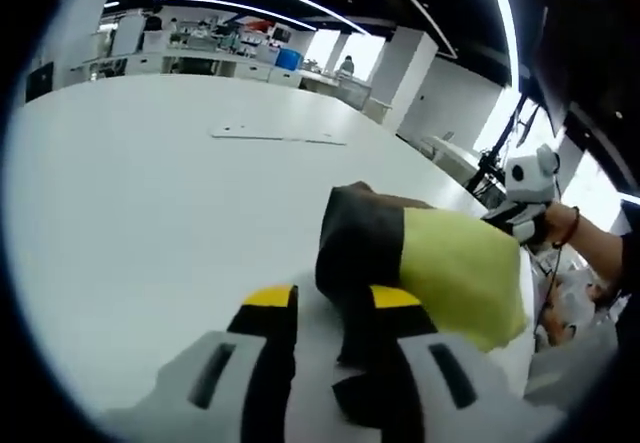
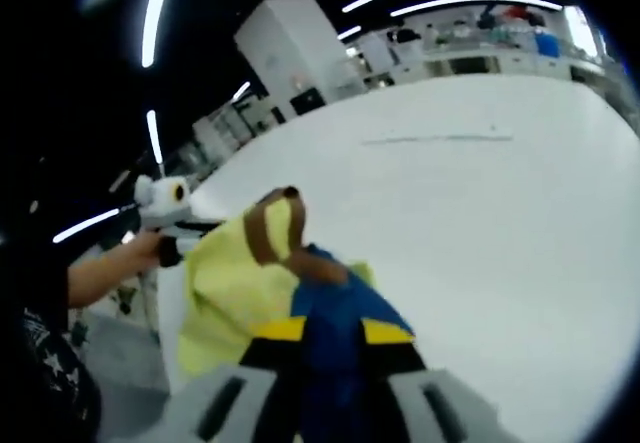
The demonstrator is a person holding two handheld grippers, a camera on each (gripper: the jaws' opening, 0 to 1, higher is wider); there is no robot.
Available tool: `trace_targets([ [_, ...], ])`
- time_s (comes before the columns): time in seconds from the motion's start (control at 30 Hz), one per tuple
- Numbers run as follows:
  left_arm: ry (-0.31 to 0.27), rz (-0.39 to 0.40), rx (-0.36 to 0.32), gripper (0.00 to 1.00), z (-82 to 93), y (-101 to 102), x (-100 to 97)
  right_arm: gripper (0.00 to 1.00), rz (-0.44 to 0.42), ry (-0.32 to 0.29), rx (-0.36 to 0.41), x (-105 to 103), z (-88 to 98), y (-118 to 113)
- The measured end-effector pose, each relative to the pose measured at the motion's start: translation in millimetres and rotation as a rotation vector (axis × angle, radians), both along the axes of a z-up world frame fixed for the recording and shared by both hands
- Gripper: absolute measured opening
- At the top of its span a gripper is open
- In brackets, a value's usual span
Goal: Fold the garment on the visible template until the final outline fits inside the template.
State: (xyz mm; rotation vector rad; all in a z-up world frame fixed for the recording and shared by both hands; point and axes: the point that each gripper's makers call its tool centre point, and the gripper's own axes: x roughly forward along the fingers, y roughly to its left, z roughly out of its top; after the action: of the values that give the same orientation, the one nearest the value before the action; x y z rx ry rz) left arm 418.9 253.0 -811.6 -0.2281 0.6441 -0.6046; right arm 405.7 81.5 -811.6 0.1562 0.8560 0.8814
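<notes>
The garment is yellow-green with a dark part, and it is bunched up and lifted off the big white tabletop. In the left gripper view, the left tool has its two yellow-tipped jaws set apart, and the dark end of the cloth hangs down between them and over the right jaw. I cannot tell if the jaws pinch the cloth. From there the cloth runs long-ways up and to the right, toward the right tool, which a hand holds at the far yellow end. In the right gripper view, the right tool has blue cloth lying between its jaws, and the jaws look close on it. The yellow garment spreads away to the left, toward the left tool held in a hand. A brown strip of the garment loops up at the top. A thin flat sheet lies far off on the tabletop.
</notes>
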Motion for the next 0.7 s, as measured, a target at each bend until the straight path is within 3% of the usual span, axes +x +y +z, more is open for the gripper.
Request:
trace_targets([
  [0.3, 0.09, 0.011, -0.029, 0.0, -16.5, -3, -1.7, 0.04, -0.005, 0.035, 0.0, -4, -9.6, 0],
  [0.5, 0.051, -0.008, 0.02, 0.0, -12.8, -1, -5.5, 0.0, -0.004, -0.008, -0.005, -5, -2.6, -3],
  [0.7, -0.008, 0.021, 0.056, 0.0, 10.0, 13, -9.4, 0.0, 0.008, -0.083, 0.013, -8, 17.5, -5],
])
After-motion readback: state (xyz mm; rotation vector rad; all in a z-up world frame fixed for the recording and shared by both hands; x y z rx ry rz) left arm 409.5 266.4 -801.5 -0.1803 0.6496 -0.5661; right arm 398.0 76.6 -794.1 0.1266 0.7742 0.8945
